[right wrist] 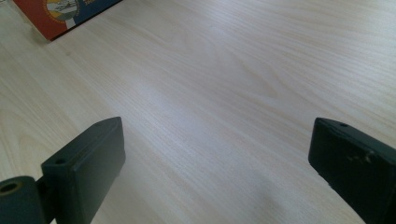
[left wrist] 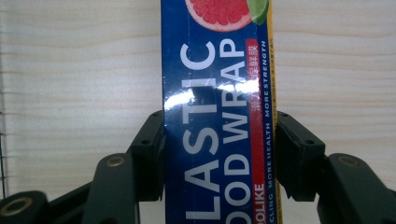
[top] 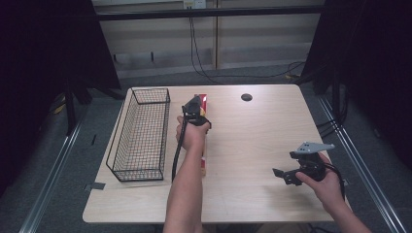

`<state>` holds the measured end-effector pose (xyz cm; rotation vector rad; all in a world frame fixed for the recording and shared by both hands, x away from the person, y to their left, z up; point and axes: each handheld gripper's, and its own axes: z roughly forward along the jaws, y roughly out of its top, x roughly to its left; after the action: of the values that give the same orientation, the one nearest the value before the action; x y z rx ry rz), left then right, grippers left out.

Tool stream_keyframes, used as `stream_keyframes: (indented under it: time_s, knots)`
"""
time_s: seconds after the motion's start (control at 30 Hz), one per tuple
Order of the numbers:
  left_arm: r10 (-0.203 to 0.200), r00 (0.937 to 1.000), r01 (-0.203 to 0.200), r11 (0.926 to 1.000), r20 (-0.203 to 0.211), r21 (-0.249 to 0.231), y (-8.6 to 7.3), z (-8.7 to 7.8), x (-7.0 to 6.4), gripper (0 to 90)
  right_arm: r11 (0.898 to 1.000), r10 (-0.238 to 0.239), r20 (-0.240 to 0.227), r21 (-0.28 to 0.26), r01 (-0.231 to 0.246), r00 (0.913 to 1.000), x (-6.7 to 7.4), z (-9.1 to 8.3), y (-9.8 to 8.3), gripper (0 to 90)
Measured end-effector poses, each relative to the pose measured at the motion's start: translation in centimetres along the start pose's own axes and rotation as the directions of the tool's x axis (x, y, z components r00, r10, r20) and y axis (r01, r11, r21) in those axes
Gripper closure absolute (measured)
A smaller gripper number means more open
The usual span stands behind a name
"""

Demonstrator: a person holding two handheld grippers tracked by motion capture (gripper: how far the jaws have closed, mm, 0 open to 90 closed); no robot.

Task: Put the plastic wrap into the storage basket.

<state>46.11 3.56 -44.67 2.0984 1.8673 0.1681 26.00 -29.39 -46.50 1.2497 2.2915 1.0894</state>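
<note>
Plastic wrap box (left wrist: pixel 217 116) is clamped between the left fingers (left wrist: pixel 149 144) on the desk (left wrist: pixel 79 70); lifting is left. Right fingers (right wrist: pixel 88 163) are held apart, empty.

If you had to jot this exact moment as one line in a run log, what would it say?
left gripper: jaws shut on plastic wrap box | right gripper: jaws open, over bare table | wire basket: beside box

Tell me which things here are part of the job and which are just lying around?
Part of the job:
- plastic wrap box, gripped by the left gripper
- wire basket beside it, probably

Just there:
- right gripper, open over bare table
- dark round spot in the tabletop
</note>
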Motion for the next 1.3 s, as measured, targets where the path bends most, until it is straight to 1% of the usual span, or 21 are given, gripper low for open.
stream_keyframes:
  time_s: [0.13, 0.17, 0.2, 0.27, 0.33, 0.4, 0.47, 0.5, 0.57, 0.6, 0.67, 0.7, 0.8, 0.87, 0.9, 0.97, 1.0, 1.07, 1.17, 1.2, 1.3]
  knots:
    - [0.022, 0.9997, -0.022, 0.9996, 0.009, 0.018, 0.1, -1.1, 0.1, 44.5, 1.000, -0.003, 0.001, 0.000, 0.003, 1.0000, 0.1, 0.0, 0.0, 3.6]
    - [0.022, 0.9997, -0.023, 0.9997, 0.008, 0.013, 0.1, -1.3, 0.2, 44.5, 1.000, -0.001, -0.001, -0.001, 0.001, 1.0000, 0.1, 0.0, 0.0, 3.6]
    - [0.023, 0.9995, -0.024, 0.9995, 0.020, 0.020, 0.1, -1.6, 0.3, 44.5, 1.000, -0.002, 0.005, -0.004, 0.002, 1.0000, 0.1, 0.0, 0.0, 3.6]
    - [0.032, 0.9993, -0.032, 0.9993, 0.022, 0.019, 0.1, -1.9, 0.4, 44.5, 1.000, -0.003, -0.001, -0.005, 0.003, 1.0000, 0.1, 0.1, 0.0, 3.6]
    - [0.026, 0.9994, -0.026, 0.9994, 0.023, 0.024, 0.0, -2.5, 0.4, 44.7, 1.000, -0.004, 0.003, -0.005, 0.004, 1.0000, 0.2, 0.0, 0.0, 3.6]
    - [0.035, 0.9990, -0.035, 0.9993, 0.027, 0.011, 0.1, -3.3, 0.6, 44.7, 1.000, -0.001, 0.004, -0.005, 0.001, 1.0000, 0.2, 0.0, 0.0, 3.6]
    - [0.029, 0.9992, -0.030, 0.9995, 0.029, 0.010, 0.1, -3.6, 0.7, 44.7, 1.000, 0.002, 0.005, -0.006, -0.001, 1.0000, 0.2, -0.1, 0.0, 3.6]
    - [0.031, 0.9989, -0.032, 0.9994, 0.034, 0.011, 0.1, -4.2, 0.9, 44.7, 1.000, -0.005, 0.005, -0.008, 0.005, 1.0000, 0.2, 0.0, 0.0, 3.6]
    - [0.035, 0.9988, -0.035, 0.9993, 0.034, 0.009, 0.1, -4.4, 1.0, 44.7, 1.000, -0.008, 0.004, -0.008, 0.008, 1.0000, 0.1, 0.0, 0.0, 3.6]
    - [0.019, 0.9990, -0.019, 0.9998, 0.042, 0.005, 0.0, -4.9, 1.2, 44.7, 1.000, -0.008, 0.003, -0.007, 0.008, 1.0000, 0.2, 0.0, 0.1, 3.6]
    - [0.025, 0.9990, -0.025, 0.9997, 0.038, 0.003, 0.0, -5.1, 1.3, 44.7, 1.000, -0.008, 0.003, -0.007, 0.008, 1.0000, 0.2, 0.0, 0.1, 3.6]
    - [0.015, 0.9990, -0.015, 0.9999, 0.042, -0.002, 0.0, -5.3, 1.5, 44.7, 1.000, -0.008, 0.003, -0.007, 0.008, 1.0000, 0.2, 0.0, 0.1, 3.6]
    - [0.022, 0.9991, -0.022, 0.9998, 0.035, 0.002, 0.0, -6.2, 1.9, 44.7, 1.000, -0.010, 0.003, -0.007, 0.010, 0.9999, 0.2, 0.0, 0.1, 3.6]
    - [0.014, 0.9993, -0.014, 0.9999, 0.036, -0.003, 0.0, -6.5, 2.0, 44.7, 1.000, -0.010, 0.002, -0.007, 0.010, 0.9999, 0.2, 0.0, 0.1, 3.6]
    - [0.007, 0.9992, -0.007, 1.0000, 0.039, -0.001, 0.0, -7.1, 2.2, 44.7, 1.000, -0.009, 0.000, -0.006, 0.009, 1.0000, 0.2, 0.0, 0.1, 3.6]
    - [0.016, 0.9992, -0.016, 0.9999, 0.038, -0.002, 0.0, -7.3, 2.3, 44.7, 1.000, -0.007, 0.000, -0.005, 0.007, 1.0000, 0.2, 0.0, 0.1, 3.6]
    - [0.016, 0.9994, -0.016, 0.9998, 0.032, -0.008, 0.1, -7.8, 2.4, 44.7, 1.000, -0.006, 0.000, -0.004, 0.006, 1.0000, 0.2, 0.0, 0.1, 3.6]
    - [0.019, 0.9993, -0.018, 0.9998, 0.033, -0.010, 0.1, -8.0, 2.5, 44.7, 1.000, -0.005, 0.001, -0.003, 0.005, 1.0000, 0.3, 0.0, 0.1, 3.6]
    - [0.012, 0.9994, -0.012, 0.9999, 0.032, -0.010, 0.1, -8.8, 2.7, 44.7, 1.000, -0.012, -0.002, -0.009, 0.012, 0.9999, 0.3, 0.0, 0.1, 3.6]
    - [0.012, 0.9994, -0.012, 0.9999, 0.032, -0.010, 0.1, -8.8, 2.7, 44.7, 1.000, -0.011, -0.004, -0.011, 0.011, 0.9999, 0.3, 0.0, 0.1, 3.6]
    - [0.008, 0.9994, -0.007, 0.9998, 0.033, -0.017, 0.2, -9.6, 3.0, 44.7, 1.000, -0.011, 0.003, -0.011, 0.011, 0.9999, 0.3, 0.0, 0.1, 3.6]
